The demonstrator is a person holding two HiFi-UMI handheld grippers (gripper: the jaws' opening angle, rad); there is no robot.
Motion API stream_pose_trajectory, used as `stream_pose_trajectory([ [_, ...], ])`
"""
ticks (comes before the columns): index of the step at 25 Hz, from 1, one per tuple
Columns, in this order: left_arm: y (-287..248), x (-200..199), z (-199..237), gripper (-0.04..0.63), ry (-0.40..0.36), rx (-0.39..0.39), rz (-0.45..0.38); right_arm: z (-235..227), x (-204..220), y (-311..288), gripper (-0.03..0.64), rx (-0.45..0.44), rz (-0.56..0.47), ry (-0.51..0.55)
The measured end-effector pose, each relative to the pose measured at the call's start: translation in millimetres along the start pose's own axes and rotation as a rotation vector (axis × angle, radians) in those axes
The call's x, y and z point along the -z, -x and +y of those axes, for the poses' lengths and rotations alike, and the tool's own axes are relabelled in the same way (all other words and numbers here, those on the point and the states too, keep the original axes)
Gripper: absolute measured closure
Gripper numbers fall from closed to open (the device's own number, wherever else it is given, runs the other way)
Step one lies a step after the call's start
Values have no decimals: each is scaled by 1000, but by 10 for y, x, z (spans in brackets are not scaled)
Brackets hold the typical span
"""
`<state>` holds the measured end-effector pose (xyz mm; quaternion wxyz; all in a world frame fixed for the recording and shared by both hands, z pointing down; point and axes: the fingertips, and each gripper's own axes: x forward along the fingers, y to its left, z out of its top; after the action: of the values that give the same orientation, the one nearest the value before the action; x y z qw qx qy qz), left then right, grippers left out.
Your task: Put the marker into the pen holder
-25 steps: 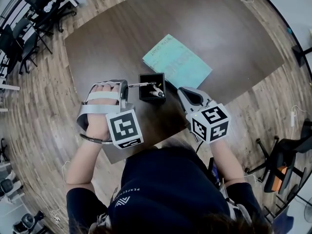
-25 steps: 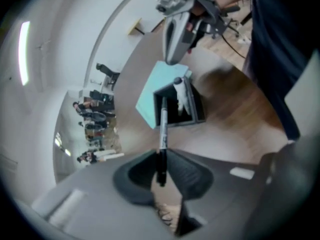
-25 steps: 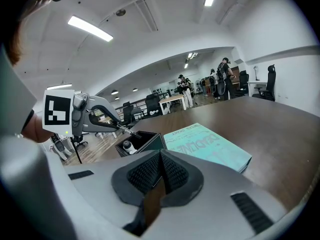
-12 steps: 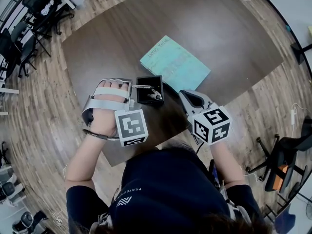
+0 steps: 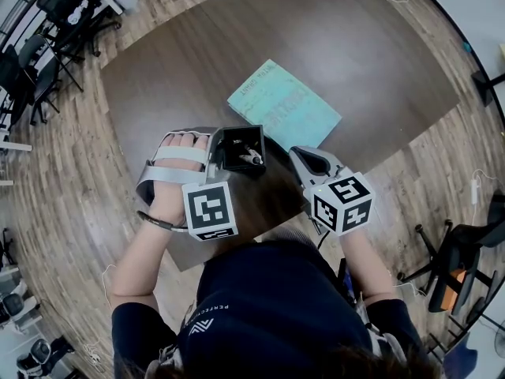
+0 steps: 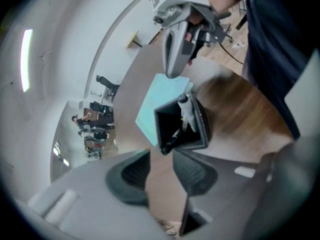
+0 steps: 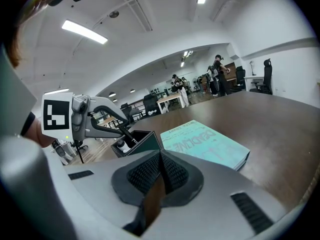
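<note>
The left tongs (image 6: 160, 166) have just been opening and now stand wide, with only the bare dark brown wooden surface (image 5: 355, 61) between them. The slim black marker (image 6: 171, 138) they gripped a second ago now leans inside the black square pen holder (image 6: 202, 129), just ahead of their tips, beside a white-capped pen (image 6: 186, 111). The right tongs (image 7: 160, 171) are closed and empty, on the holder's far side. The placing looks done, and only withdrawal remains.

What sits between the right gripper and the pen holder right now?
Nothing: only a bare strip of table separates the shut right gripper from the pen holder, as the head view shows. The teal book lies farther back, off that line.
</note>
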<state>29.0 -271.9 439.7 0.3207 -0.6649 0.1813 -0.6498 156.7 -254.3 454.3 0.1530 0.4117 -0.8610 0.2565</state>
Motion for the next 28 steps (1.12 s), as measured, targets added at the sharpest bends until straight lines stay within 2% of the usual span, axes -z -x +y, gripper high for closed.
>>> stream_pose_trajectory([
  [8,84,28,-66,472,224,23,-59,58,-27,-37,616,-19,0,20],
  [13,151,187,-87,488,422,20,-78,120,-54,-40,616,-31,-1,32],
  [15,172,260,-112,496,513,22,-95,143,-65,-47,615,-33,-1,37],
  [20,219,375,-160,517,800,31,-182,191,-62,-70,617,-34,2,45],
  [28,304,442,-37,545,1174,-12,-320,213,-77,-86,615,-15,3,73],
])
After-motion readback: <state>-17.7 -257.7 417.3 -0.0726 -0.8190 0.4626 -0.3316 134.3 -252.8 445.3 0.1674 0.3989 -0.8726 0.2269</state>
